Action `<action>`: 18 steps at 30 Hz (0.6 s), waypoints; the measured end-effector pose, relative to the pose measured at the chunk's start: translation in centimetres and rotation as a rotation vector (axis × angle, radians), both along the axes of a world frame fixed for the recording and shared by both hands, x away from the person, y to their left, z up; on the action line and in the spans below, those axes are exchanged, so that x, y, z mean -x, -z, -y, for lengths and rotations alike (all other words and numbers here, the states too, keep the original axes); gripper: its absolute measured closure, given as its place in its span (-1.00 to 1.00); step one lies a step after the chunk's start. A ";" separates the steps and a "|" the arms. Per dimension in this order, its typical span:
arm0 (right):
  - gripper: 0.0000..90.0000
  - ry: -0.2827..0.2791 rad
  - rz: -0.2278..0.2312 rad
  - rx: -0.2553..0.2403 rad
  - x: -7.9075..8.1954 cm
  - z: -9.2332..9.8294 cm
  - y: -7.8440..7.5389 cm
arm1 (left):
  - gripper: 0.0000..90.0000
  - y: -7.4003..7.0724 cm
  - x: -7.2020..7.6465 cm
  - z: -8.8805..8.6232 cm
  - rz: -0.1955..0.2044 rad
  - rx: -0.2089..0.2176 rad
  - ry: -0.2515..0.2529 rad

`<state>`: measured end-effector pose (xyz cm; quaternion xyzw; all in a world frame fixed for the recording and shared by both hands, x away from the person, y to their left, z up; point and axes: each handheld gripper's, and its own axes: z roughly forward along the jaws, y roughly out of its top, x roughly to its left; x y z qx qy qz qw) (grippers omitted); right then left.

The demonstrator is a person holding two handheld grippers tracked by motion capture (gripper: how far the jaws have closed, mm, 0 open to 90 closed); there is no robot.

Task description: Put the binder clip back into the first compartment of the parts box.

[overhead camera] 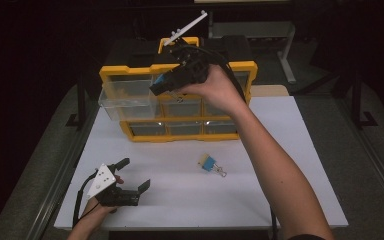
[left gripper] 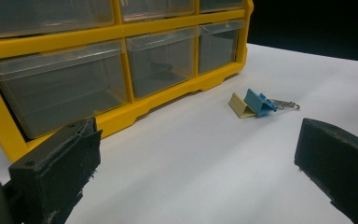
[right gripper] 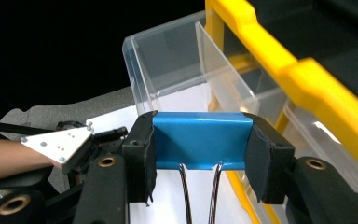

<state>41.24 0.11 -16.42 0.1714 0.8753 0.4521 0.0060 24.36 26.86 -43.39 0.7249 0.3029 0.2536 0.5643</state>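
Right gripper view: jaws hide blue clip's [right gripper: 200, 144] ends; handles cut off.

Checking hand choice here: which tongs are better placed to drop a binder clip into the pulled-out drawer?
Right. The right tongs are clamped on the blue binder clip, close to the open clear drawer. The left tongs rest open on the table, holding nothing.

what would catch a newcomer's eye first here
The yellow drawer cabinet at the back of the white table, with one clear drawer pulled out at its upper left. Just above that drawer, the right gripper holds a blue binder clip. Another clip lies on the table.
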 end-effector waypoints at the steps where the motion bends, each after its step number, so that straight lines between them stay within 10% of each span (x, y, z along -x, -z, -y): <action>1: 0.09 -0.003 0.005 0.001 -0.1 -0.2 -0.2 | -1.00 0.0 0.0 0.0 0.000 0.001 0.000; 18: 0.09 -0.016 -0.001 0.005 -1.3 -4.0 -1.9 | -1.00 0.0 0.0 0.0 0.001 -0.002 0.003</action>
